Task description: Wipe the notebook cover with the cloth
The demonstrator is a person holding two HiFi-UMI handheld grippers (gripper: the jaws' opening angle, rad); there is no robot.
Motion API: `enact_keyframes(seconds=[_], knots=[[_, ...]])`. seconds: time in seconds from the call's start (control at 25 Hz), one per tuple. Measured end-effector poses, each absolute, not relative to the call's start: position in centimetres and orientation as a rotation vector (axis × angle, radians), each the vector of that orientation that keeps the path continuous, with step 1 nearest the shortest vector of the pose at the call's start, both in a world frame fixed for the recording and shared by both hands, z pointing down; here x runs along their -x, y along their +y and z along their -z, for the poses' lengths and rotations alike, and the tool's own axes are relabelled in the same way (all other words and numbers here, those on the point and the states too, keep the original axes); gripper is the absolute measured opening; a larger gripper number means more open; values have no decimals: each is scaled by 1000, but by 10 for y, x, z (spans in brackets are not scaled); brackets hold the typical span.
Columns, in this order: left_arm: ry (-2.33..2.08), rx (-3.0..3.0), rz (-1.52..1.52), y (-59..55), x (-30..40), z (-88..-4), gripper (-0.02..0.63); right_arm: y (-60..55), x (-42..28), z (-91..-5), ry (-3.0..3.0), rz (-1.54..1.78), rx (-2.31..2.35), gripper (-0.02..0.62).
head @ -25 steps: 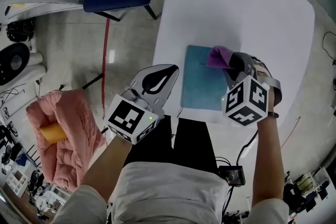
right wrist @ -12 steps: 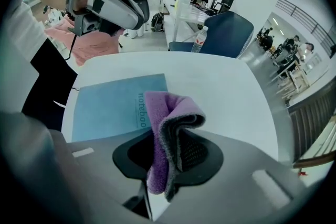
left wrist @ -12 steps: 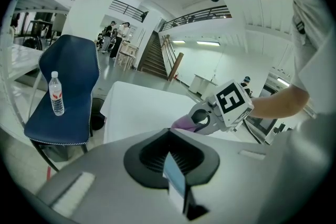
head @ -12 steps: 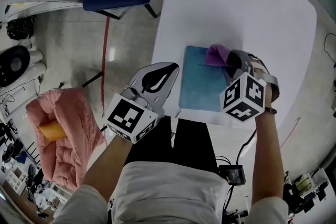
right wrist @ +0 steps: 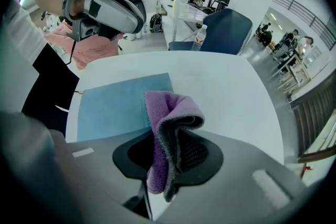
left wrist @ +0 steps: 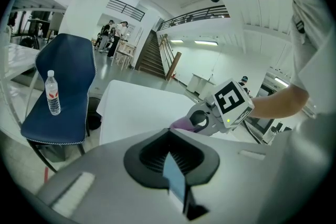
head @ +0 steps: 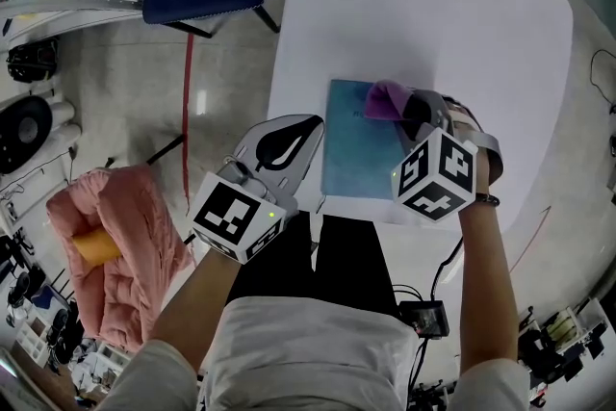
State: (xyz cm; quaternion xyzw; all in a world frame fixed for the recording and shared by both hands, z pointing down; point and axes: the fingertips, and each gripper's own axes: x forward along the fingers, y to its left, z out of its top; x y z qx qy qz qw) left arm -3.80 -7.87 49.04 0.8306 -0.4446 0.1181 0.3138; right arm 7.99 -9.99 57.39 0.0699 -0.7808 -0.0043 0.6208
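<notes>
Now | 1 notebook point(head: 351, 154) | 1 cloth point(head: 380, 98), clamped in right claw point(head: 402, 106)

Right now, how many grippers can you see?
2. The left gripper hovers at the table's left edge, left of the blue notebook, shut with nothing in it. The right gripper is over the notebook, shut on the purple cloth. None seem hidden.

head view: high above table point(head: 414, 5), facing steeply down | left gripper view: low off table's near-left corner, facing across it | right gripper view: close over table, facing chair point(right wrist: 226, 34) | shared: table, chair in all; notebook point(head: 361, 149) in head and right
</notes>
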Motion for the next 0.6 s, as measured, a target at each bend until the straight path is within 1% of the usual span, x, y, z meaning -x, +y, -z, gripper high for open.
enact_keyframes(seconds=[0.6], knots=[[-1153,-2221,-322,-65,32,-486,0,-68,-83,-577,-1790,-26,-152,110]])
